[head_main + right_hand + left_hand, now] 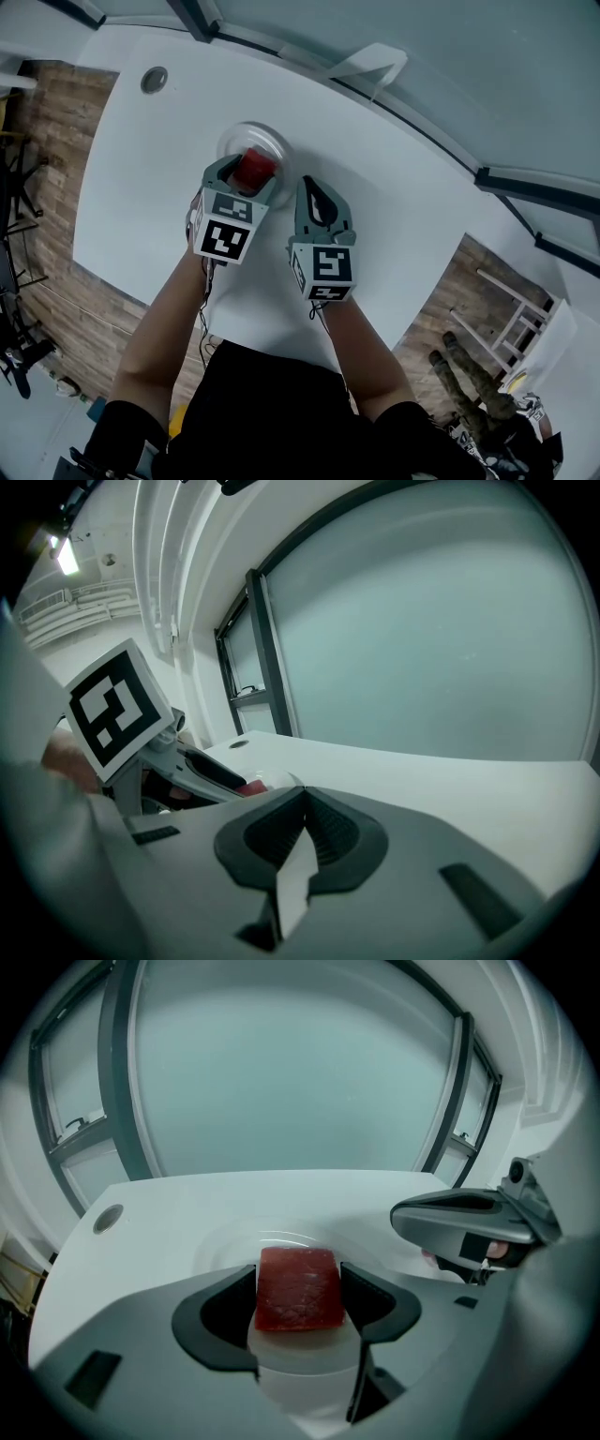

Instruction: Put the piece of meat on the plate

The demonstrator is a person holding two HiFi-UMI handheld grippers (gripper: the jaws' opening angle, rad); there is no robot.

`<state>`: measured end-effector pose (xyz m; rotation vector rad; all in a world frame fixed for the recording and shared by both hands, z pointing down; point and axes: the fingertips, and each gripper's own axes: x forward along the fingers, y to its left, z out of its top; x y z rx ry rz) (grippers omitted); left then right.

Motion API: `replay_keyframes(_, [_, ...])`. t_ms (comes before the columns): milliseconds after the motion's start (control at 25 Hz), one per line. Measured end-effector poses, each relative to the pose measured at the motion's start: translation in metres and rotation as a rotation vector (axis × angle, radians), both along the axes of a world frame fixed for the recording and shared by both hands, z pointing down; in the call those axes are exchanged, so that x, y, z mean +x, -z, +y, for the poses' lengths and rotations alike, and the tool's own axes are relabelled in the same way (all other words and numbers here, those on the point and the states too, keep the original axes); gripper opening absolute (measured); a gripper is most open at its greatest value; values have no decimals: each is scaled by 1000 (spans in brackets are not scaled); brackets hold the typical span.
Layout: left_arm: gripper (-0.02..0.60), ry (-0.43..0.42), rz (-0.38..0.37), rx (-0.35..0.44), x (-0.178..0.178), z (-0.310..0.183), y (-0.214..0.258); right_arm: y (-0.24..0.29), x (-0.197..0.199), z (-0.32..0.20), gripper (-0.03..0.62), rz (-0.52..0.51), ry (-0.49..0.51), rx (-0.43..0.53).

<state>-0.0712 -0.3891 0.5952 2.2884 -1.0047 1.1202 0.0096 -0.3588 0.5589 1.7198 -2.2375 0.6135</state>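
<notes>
A red, block-shaped piece of meat [251, 170] [298, 1288] sits between the jaws of my left gripper [249, 172] [298, 1299], which is shut on it. It hangs right over a clear glass plate [270, 139] [234, 1241] on the white table [141, 187]; whether it touches the plate I cannot tell. My right gripper [307, 186] [302, 803] is just to the right of the plate, jaws pressed together and holding nothing. From the right gripper view, the left gripper's marker cube [117, 710] and a sliver of the meat [251, 787] show at the left.
A round metal grommet [154, 80] [108, 1216] is set in the table at the far left. Glass wall panels with dark frames [525, 183] run behind the table's far edge. Wood-pattern floor [47, 169] lies beyond the table's left and near edges.
</notes>
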Motion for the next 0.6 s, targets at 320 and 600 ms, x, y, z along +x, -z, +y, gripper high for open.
replay_keyframes(320, [282,-16,73,-3,6,2,9,9,6,9,3,4,-8,17])
replay_keyframes(600, [281,61,157,202,-1,9,68,33,3,21,3,1,15,47])
